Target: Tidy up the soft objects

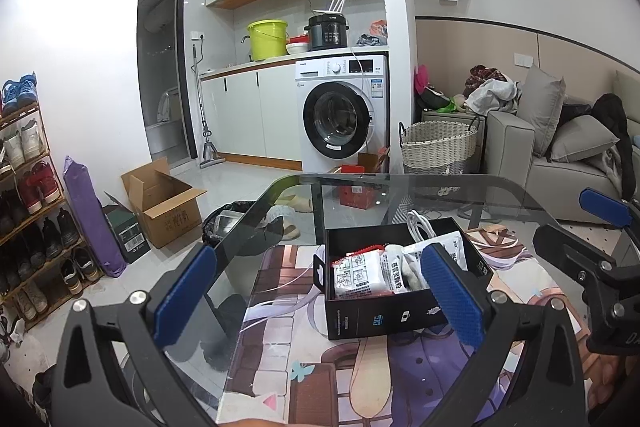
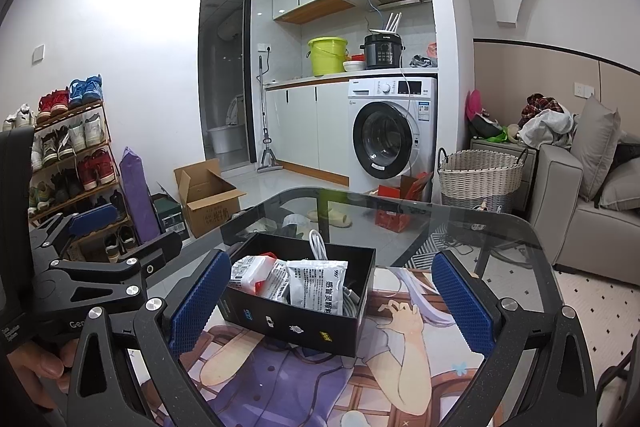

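Observation:
A black open box (image 1: 384, 315) (image 2: 304, 323) stands on a printed mat on the glass table. It holds several white soft packets (image 1: 362, 273) (image 2: 320, 285) and a white cable (image 1: 420, 225) (image 2: 318, 243). My left gripper (image 1: 320, 295) is open and empty, held just before the box, its right finger in front of the box's right side. My right gripper (image 2: 330, 299) is open and empty, straddling the box from the near side. Each gripper shows at the edge of the other's view.
The glass table (image 1: 500, 195) (image 2: 460, 223) carries an anime-print mat (image 1: 360, 379) (image 2: 320, 379). Beyond it are a woven basket (image 1: 440, 143), a grey sofa (image 1: 560, 155), a washing machine (image 1: 344, 115), a cardboard box (image 1: 164, 203) and a shoe rack (image 1: 28, 195).

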Tool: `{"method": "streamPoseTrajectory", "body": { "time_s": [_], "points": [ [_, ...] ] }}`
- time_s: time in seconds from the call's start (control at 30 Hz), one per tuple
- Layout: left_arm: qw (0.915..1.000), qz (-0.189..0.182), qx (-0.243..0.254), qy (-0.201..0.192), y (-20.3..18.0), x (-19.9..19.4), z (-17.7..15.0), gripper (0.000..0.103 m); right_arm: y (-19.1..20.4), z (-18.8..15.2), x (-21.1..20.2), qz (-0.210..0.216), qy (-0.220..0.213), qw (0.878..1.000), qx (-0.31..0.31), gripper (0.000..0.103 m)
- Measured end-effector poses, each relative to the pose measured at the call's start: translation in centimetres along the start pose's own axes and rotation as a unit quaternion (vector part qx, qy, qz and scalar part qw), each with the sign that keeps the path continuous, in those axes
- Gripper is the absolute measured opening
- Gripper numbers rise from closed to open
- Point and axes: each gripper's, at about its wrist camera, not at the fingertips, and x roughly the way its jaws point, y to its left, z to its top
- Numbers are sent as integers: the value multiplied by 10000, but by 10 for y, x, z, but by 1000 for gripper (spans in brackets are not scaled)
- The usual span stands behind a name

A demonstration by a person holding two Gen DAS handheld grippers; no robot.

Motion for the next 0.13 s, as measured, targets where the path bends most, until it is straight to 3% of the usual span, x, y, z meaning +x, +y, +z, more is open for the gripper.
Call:
{"method": "streamPoseTrajectory", "body": {
  "time_s": [0.13],
  "points": [
    [10000, -72, -1, -3, 1, 1, 0, 103, 0, 0, 0, -3, -5, 10000, 2, 102]
  ]
}}
